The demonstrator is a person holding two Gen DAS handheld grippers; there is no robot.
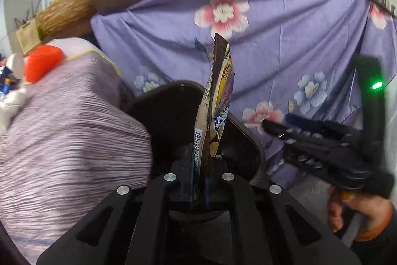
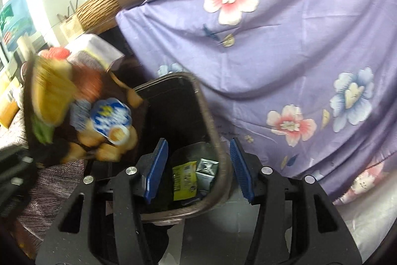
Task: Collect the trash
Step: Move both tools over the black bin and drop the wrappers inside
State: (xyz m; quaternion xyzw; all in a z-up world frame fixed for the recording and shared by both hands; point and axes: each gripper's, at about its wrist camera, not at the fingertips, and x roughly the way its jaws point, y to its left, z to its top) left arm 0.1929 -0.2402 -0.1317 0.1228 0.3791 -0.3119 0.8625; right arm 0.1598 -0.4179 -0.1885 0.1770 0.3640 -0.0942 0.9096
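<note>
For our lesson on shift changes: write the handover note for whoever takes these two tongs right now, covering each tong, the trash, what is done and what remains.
Left tongs: shut on a brown snack wrapper, held upright over the open dark trash bin.
Right tongs: open, empty, above the bin.
Done: a yellow-green packet and a silver packet already lie in the bin.
Left: release the wrapper into the bin. More items sit on the striped cloth beside it; whether they are trash I cannot tell.

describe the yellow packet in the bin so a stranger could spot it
Start at the purple floral sheet; in front of it stands the dark bin. At its bottom lies the yellow-green packet beside crumpled silver wrappers, the only bright item there.
</note>
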